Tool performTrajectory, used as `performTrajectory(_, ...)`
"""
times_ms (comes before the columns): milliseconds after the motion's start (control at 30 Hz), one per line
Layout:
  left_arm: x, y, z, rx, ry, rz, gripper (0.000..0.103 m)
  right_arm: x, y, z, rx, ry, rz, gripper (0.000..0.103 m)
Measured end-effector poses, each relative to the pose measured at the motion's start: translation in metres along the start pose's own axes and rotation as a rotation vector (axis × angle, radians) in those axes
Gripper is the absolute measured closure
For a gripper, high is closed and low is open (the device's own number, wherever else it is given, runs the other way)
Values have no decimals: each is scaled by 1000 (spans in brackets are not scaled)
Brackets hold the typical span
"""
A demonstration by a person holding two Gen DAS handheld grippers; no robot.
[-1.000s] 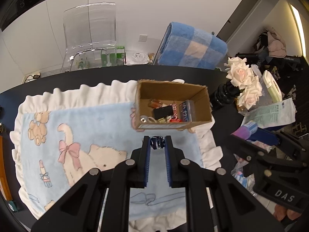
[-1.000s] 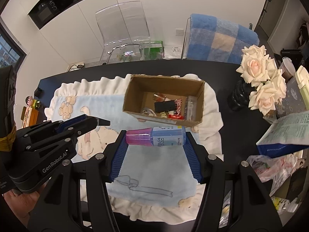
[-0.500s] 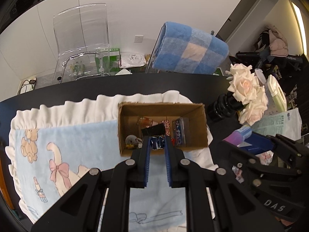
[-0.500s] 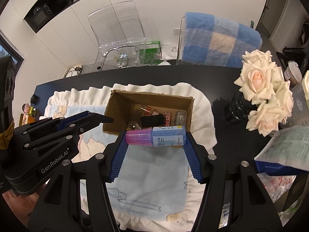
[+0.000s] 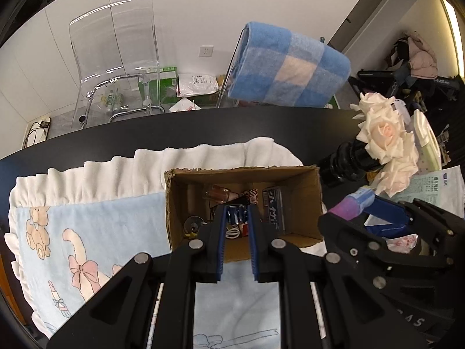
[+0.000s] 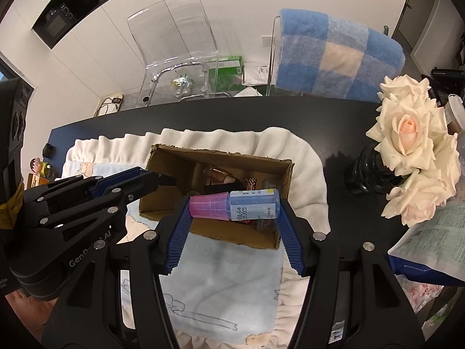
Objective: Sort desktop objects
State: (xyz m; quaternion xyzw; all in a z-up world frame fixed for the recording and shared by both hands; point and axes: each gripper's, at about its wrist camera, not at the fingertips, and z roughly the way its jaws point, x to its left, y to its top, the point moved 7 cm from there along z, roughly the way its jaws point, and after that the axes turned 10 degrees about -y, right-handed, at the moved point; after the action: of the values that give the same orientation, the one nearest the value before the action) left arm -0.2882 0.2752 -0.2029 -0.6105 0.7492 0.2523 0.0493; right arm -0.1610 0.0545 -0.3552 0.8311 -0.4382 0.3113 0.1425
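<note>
Both grippers hang over the box [image 5: 315, 200], which sits on a blue blanket [image 5: 96, 226] with a white frill on a black table [image 5: 203, 125]. Left gripper [image 5: 237, 214] has its blue pads nearly together, pinching a small blue and silver thing [image 5: 236, 213] whose kind I cannot tell; its tips are above the inside of the box. Right gripper [image 6: 234, 205] is spread wide and clamps a bottle [image 6: 252, 205] lengthwise, pink cap [image 6: 207, 205] against one pad and base against the other. In the right wrist view the bottle lies level above the near part of the box, with printed digits on its label.

Inside the box lie a small glass jar [image 5: 219, 195], a dark blue packet [image 5: 272, 209], a round metal piece [image 5: 193, 222] and some red-patterned bits, all jumbled together.

Beside the box, to its right, a black vase [image 6: 369, 174] holds cream roses [image 6: 409, 157]. A printed leaflet [image 6: 430, 244] lies near the vase. Behind the table stand a clear chair [image 6: 174, 40] and a chair draped with a blue checked towel [image 6: 337, 55].
</note>
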Motion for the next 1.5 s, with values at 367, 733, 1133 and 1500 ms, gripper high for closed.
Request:
performTrajectory(367, 7, 7, 19, 25, 2, -4, 89, -5, 6, 24, 36, 13, 26, 43)
performTrajectory(733, 19, 8, 26, 48, 0, -40, 88, -3, 10, 33, 47, 6, 47, 38)
performTrajectory(1133, 32, 3, 12, 40, 81, -30, 2, -27, -3, 18, 16, -38, 120, 0)
performTrajectory(1500, 22, -9, -21, 27, 103, 10, 1, -21, -26, -14, -7, -55, 129, 0)
